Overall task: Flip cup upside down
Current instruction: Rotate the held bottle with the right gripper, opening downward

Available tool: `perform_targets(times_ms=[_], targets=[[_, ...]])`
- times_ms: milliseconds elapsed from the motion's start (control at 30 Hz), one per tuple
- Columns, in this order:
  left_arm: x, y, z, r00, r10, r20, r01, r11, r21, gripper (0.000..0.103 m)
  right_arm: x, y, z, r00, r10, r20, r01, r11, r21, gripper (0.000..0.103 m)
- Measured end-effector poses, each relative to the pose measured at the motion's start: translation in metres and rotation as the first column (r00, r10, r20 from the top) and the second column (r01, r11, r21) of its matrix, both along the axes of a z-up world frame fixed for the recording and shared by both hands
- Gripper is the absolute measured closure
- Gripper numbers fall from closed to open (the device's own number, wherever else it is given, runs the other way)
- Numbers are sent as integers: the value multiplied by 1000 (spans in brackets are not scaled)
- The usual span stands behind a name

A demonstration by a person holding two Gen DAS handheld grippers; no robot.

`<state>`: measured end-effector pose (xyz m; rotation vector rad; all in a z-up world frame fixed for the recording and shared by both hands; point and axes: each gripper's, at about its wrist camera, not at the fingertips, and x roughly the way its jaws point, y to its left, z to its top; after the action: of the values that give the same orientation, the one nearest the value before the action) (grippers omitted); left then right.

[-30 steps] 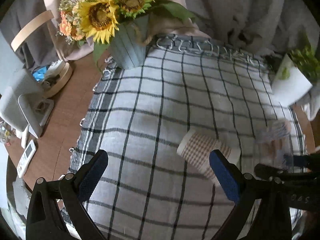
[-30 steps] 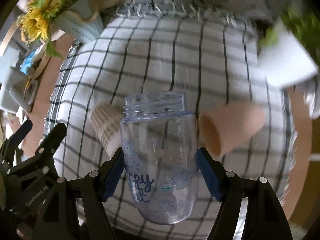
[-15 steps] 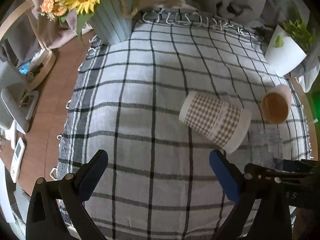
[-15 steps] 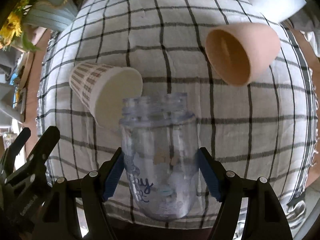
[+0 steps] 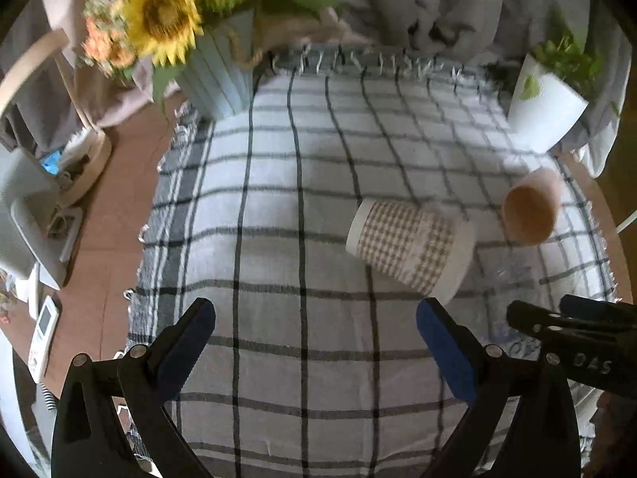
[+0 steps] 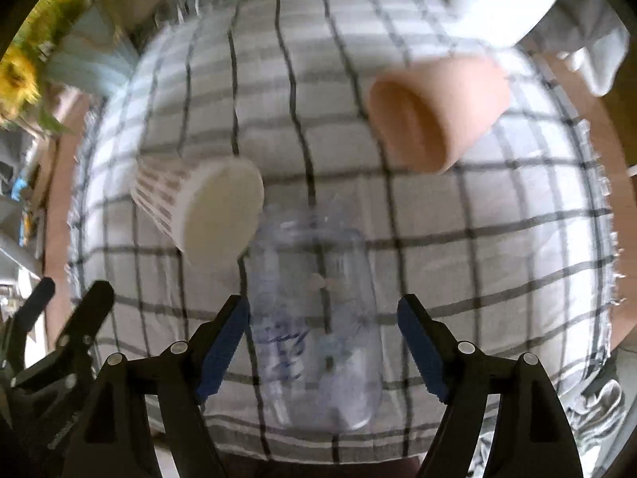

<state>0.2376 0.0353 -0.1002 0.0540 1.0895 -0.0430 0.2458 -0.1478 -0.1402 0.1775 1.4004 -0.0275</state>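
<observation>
Right, the right gripper (image 6: pixel 320 306) has its blue ribbed pads on either side of the clear plastic cup (image 6: pixel 314 338). The left-hand pad sits against the wall, while a sliver of cloth shows between the right-hand pad and the cup. With the blur I cannot tell whether it is clamped or loose. The cup is a see-through cylinder with blue lettering and a threaded neck. Its mouth points away from the camera, toward the checked tablecloth (image 5: pixel 278 199). Over on the other side, the left gripper (image 5: pixel 314 314) hangs above the cloth with its black arms spread wide and nothing between them. Just beside the clear cup's neck lies a paper cup (image 6: pixel 207 207) with a brown houndstooth print, tipped on its side with its white open mouth facing the right wrist camera. Further out there's a smooth peach-coloured cup (image 6: pixel 438 111), also on its side, apart from the paper one. The cloth is a soft woven grey-white with dark lines and a fringed far edge. At the far corners stand a ribbed pale-blue vase (image 5: pixel 219 79) of sunflowers (image 5: pixel 159 12) and a white planter (image 5: pixel 545 107). A brown wooden tabletop (image 5: pixel 111 219) shows to the left.
</observation>
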Motion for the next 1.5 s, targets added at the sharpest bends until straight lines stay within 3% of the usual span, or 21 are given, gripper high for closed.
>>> perform_targets(times_ms=[167, 267, 433, 567, 933, 1000, 1433, 1500], targets=[[-21, -19, 25, 995, -24, 96, 27, 999, -27, 0, -26, -20, 43, 989, -32, 144, 35, 999, -14, 25], [-35, -38, 26, 994, -18, 112, 24, 999, -49, 0, -36, -35, 56, 979, -28, 200, 34, 999, -28, 25], [-65, -71, 10, 994, 20, 104, -6, 992, -130, 0, -52, -63, 56, 973, 10, 232, 5, 998, -65, 25], [-86, -97, -5, 994, 39, 105, -24, 989, -146, 0, -68, -86, 47, 970, 66, 235, -52, 997, -65, 25], [-122, -148, -37, 985, 23, 172, -21, 1000, -14, 3, -96, -129, 11, 970, 102, 221, -93, 994, -50, 25], [-122, -152, -41, 982, 26, 188, -29, 1000, 13, 8, -100, -134, 6, 970, 103, 220, -93, 994, -55, 25], [-117, -171, -67, 947, 35, 321, -77, 990, 118, 9, -109, -151, -24, 983, 116, 145, -105, 991, -83, 25], [-115, -173, -71, 947, 39, 318, -78, 991, 111, 15, -110, -151, -26, 982, 123, 142, -110, 990, -90, 25]])
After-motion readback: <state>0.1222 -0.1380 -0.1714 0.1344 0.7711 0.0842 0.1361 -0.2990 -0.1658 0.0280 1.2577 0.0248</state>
